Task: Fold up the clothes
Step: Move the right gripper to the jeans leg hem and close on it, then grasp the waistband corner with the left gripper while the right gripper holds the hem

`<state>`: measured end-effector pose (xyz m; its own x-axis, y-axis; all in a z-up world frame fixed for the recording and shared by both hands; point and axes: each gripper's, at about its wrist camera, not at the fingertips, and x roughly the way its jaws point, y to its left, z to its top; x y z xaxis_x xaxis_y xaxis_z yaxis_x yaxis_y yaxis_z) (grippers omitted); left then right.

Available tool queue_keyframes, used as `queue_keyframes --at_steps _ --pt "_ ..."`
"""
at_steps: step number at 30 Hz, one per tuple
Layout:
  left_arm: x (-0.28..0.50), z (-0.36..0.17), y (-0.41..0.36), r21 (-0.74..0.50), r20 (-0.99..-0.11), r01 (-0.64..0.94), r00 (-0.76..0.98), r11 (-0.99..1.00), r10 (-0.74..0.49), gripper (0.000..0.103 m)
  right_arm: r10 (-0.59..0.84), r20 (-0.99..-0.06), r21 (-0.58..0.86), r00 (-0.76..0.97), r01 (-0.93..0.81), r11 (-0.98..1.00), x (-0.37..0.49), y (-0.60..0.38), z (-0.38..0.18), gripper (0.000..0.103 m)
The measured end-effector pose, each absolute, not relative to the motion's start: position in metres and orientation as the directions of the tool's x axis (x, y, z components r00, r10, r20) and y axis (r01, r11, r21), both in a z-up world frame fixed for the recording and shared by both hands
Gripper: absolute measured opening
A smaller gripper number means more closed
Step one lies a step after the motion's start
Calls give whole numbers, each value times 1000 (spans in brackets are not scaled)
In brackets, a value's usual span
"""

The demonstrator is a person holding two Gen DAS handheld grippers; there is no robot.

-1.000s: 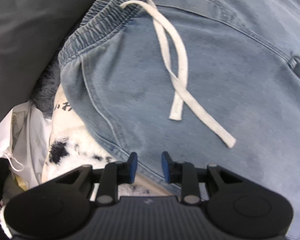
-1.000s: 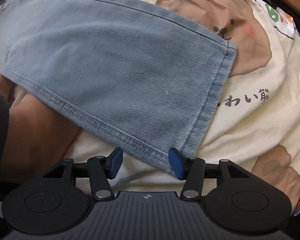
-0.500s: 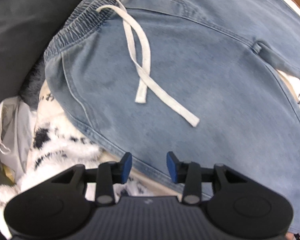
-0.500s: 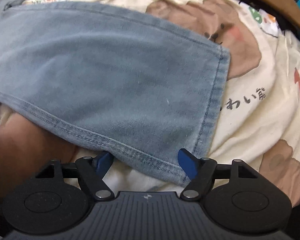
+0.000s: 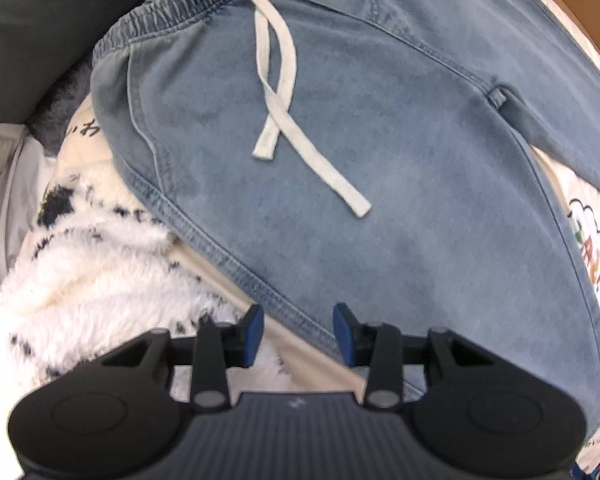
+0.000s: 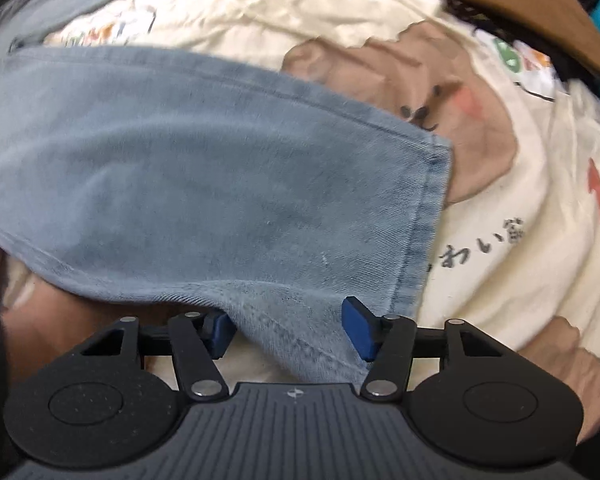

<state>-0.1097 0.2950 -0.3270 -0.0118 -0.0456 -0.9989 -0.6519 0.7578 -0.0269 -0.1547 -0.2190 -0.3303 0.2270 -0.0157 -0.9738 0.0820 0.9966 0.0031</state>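
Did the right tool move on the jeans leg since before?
Yes. The right tool slid in over the jeans toward the hem; the edge now bunches up between its closing jaws, where earlier it lay flat ahead of them.

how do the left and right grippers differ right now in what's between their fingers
The left gripper is open above the side seam of the denim shorts, not pinching it. The right gripper, opened wider, has a bunched fold of the leg hem between its fingers, having just been closing. Both have blue pads and point down at the shorts.
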Motion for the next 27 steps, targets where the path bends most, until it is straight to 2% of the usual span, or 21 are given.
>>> queue_keyframes --at_steps 1,3,4,5,8,13,23,27 --pt "-111 -327 295 -28 -999 -658 -12 752 -47 41 -12 -974 4 227 71 997 -155 -219 -332 59" --pt "-114 -325 296 -31 -999 -676 -8 736 -50 41 6 -973 22 230 68 997 -154 -219 -332 50" --pt "-116 -325 297 -37 -999 -689 0 724 -51 41 15 -972 31 233 66 997 -154 -219 -331 41" --pt "-118 -323 298 -46 -999 -703 12 710 -53 41 21 -972 36 236 59 998 -154 -219 -329 27" --pt "-125 -318 301 -62 -998 -740 61 669 -25 41 29 -970 39 242 35 999 -154 -217 -322 14" --pt "-139 -315 305 -71 -995 -785 97 615 10 46 57 -969 61 239 8 998 -153 -221 -313 7" --pt "-146 -330 321 -162 -981 -864 192 476 13 47 76 -967 81 244 12 997 -145 -229 -305 6" --pt "-145 -347 325 -153 -986 -888 163 434 -14 51 94 -966 113 240 67 991 -143 -234 -301 6"
